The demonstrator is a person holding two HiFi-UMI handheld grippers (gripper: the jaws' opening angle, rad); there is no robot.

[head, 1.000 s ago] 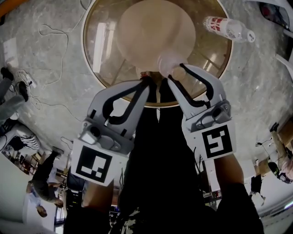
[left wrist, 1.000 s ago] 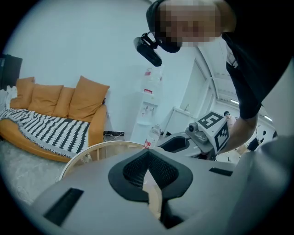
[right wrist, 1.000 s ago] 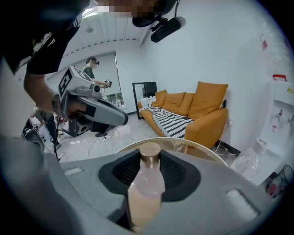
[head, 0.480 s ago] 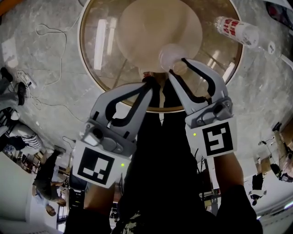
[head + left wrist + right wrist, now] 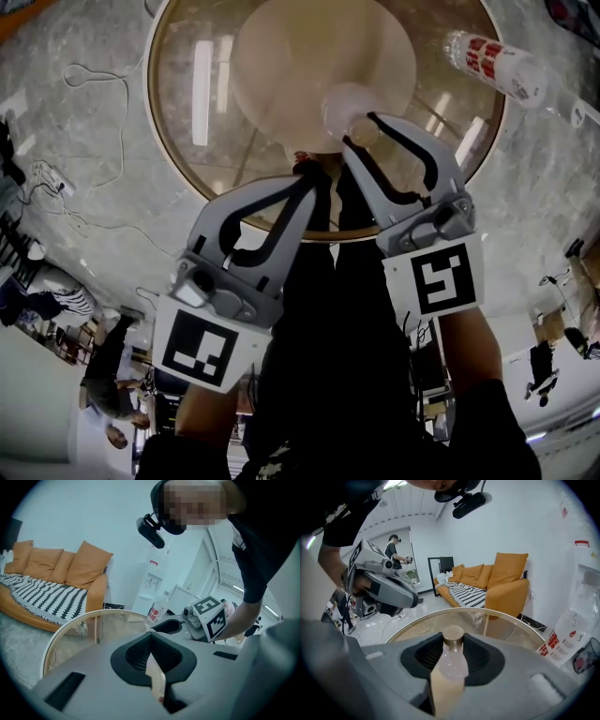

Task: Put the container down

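The table (image 5: 173, 159) top is glossy clear glass inside a smooth wood-toned rim. The floor (image 5: 84, 216) is polished grey stone. The bottle (image 5: 450, 667) is frosted plastic with a dull cap. At 1 o'clock, the water bottle (image 5: 492, 64) is clear plastic. The left gripper (image 5: 153, 653) and right gripper (image 5: 451, 656) are matt grey plastic with ribbed black pads (image 5: 479, 656). The strip (image 5: 156, 674) looks papery.

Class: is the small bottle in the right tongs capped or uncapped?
Capped: a tan cap tops the bottle in the right gripper view.

bright even light, fisheye-warped, perhaps soft edges
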